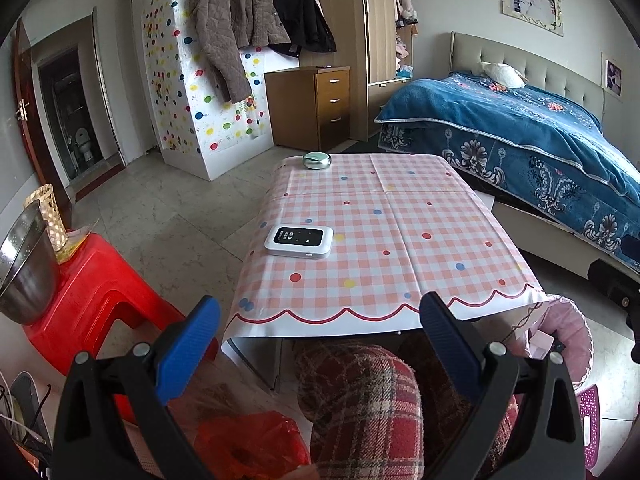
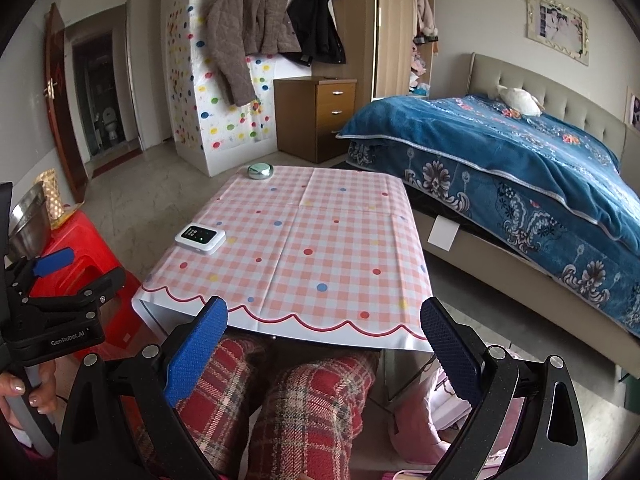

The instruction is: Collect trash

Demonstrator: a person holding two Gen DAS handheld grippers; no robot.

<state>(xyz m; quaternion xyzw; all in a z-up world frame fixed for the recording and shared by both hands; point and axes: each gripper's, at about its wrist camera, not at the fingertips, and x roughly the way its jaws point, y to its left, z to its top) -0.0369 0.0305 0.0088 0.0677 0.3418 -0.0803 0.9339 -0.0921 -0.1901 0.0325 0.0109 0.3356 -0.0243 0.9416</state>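
Observation:
My left gripper point(image 1: 320, 344) is open and empty, held over the person's lap in front of the table's near edge. My right gripper point(image 2: 324, 344) is open and empty too, just before the same edge. The low table point(image 1: 400, 240) has a pink checked cloth. A pink-lined bin point(image 1: 568, 340) stands at the table's near right corner with paper scraps inside; it also shows in the right wrist view point(image 2: 424, 420). A red plastic bag point(image 1: 252, 444) lies low on the left. No loose trash shows on the table.
A white pocket device point(image 1: 299, 241) and a round green tin point(image 1: 316, 160) sit on the table. A red stool point(image 1: 92, 292) with a steel bowl point(image 1: 24, 264) stands left. A bed point(image 1: 540, 148) is right, a wooden drawer unit point(image 1: 316, 108) behind.

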